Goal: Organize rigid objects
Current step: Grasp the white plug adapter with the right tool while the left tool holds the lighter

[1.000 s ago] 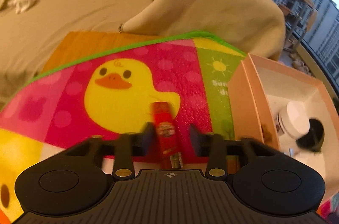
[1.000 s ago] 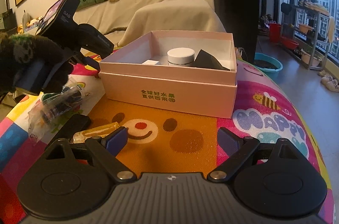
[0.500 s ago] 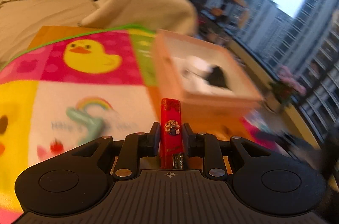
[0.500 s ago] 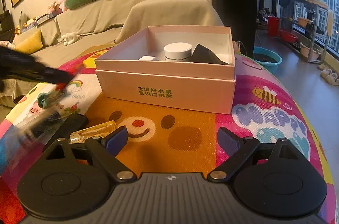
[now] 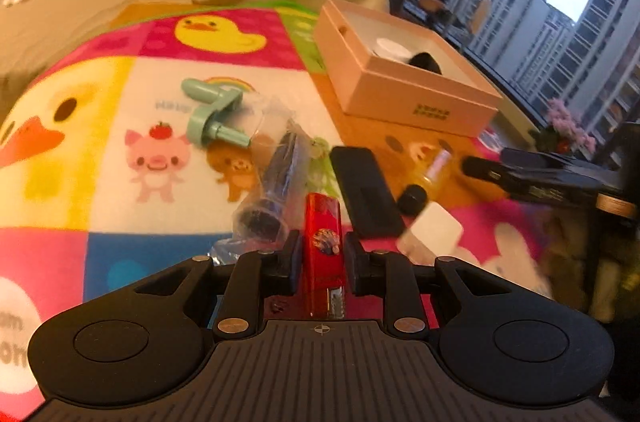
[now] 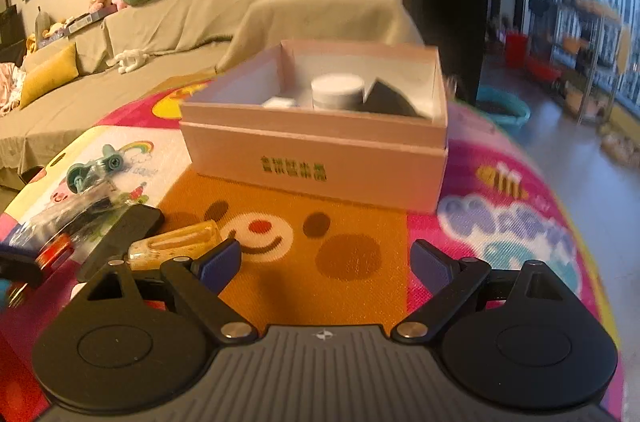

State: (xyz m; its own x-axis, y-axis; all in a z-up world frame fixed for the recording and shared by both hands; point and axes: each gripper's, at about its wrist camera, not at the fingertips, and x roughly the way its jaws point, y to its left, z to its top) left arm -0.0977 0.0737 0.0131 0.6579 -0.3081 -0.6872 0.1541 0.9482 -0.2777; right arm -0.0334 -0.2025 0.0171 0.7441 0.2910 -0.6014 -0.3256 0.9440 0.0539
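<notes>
My left gripper (image 5: 322, 254) is shut on a red lighter (image 5: 322, 242) and holds it above the cartoon mat, near the loose items. The pink open box (image 5: 404, 90) sits further ahead to the right, with a white jar (image 5: 390, 47) and a dark object (image 5: 426, 62) inside. My right gripper (image 6: 326, 262) is open and empty, low over the orange patch of the mat in front of the box (image 6: 320, 158). A small yellow bottle (image 6: 176, 244) lies by its left finger.
On the mat lie a teal plastic piece (image 5: 212, 114), a bagged dark tube (image 5: 276, 182), a flat black object (image 5: 366, 190) and a white cube (image 5: 434, 230). A covered sofa (image 6: 200, 22) stands behind. Windows and a rack stand at the right.
My left gripper closed on the red lighter, lifted it off the duck picture and swung right and back toward the loose items. The right gripper shifted slightly closer to the box.
</notes>
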